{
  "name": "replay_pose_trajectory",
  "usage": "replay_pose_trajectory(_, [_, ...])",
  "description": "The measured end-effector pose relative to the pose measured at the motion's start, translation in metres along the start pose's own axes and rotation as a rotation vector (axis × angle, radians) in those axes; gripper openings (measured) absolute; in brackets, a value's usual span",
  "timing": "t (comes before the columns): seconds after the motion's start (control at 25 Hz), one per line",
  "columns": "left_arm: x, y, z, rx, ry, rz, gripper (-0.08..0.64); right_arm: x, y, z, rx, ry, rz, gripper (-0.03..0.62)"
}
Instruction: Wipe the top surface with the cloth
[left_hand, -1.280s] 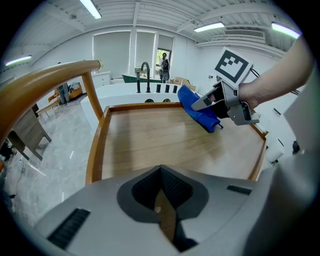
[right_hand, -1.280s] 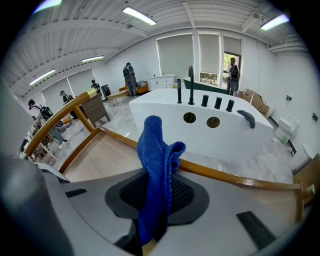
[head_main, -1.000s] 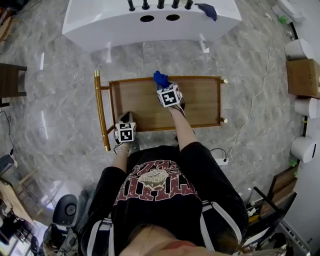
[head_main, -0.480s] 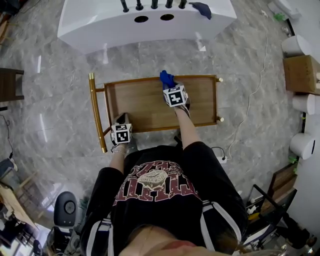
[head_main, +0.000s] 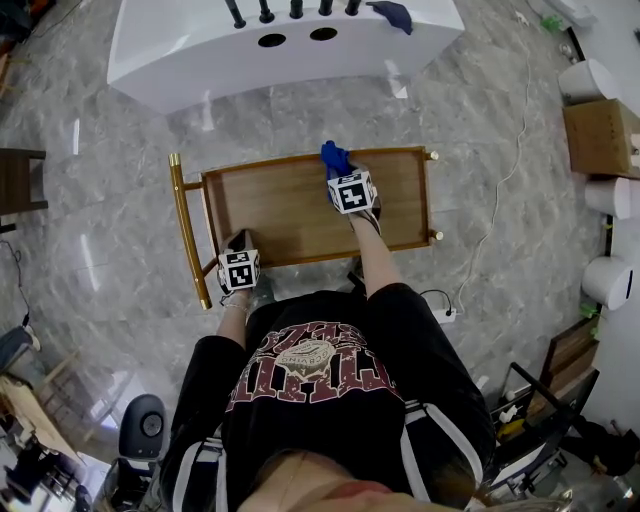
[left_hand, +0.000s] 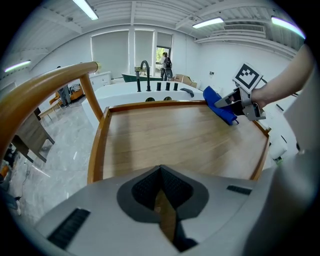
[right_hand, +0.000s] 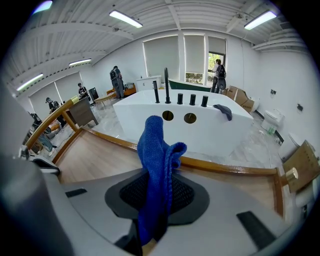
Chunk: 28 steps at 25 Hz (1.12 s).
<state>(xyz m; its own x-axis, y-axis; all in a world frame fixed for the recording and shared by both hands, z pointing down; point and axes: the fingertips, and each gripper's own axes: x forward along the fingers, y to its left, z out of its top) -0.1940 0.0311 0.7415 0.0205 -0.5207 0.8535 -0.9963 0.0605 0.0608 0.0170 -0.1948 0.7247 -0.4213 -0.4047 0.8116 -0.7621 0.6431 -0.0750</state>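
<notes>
The wooden cart's top surface lies in front of me, with a raised rim and a gold handle at its left end. My right gripper is shut on a blue cloth at the far rim, right of the middle. In the right gripper view the cloth stands up out of the jaws above the rim. My left gripper rests at the near left corner, shut with nothing in it. From the left gripper view, the cloth hangs over the far right of the top surface.
A white bathtub with black taps stands beyond the cart, another dark cloth on its edge. A cardboard box and white cylinders line the right wall. A cable and power strip lie on the floor.
The right gripper has carried the blue cloth a little to the right along the far rim. The left gripper has stayed at the near left corner.
</notes>
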Motion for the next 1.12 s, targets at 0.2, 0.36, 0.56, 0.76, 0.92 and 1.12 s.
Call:
replay_pose_trajectory(0.2, [0.000,0.000,-0.001,0.000,0.007,0.013,0.048,-0.001,-0.007,-0.006,0.011,0.006,-0.002,0.089])
replay_pose_trajectory(0.36, [0.002,-0.001,-0.001,0.004,0.016,0.018,0.048,-0.004,-0.012,-0.006,0.014,0.007,0.000,0.089])
replay_pose_trajectory(0.56, [0.000,0.000,-0.001,-0.025,0.036,0.059,0.048,-0.007,-0.019,-0.010,0.031,0.012,-0.007,0.089])
replay_pose_trajectory(0.76, [0.009,-0.040,0.022,0.008,0.040,-0.010,0.048,-0.008,-0.023,-0.012,0.057,0.010,-0.005,0.089])
replay_pose_trajectory(0.92, [0.026,-0.101,0.054,0.047,0.035,-0.121,0.048,-0.011,-0.027,-0.014,0.062,0.012,-0.006,0.089])
replay_pose_trajectory(1.12, [0.039,-0.163,0.070,0.108,0.072,-0.239,0.048,-0.015,-0.033,-0.019,0.075,0.008,-0.012,0.089])
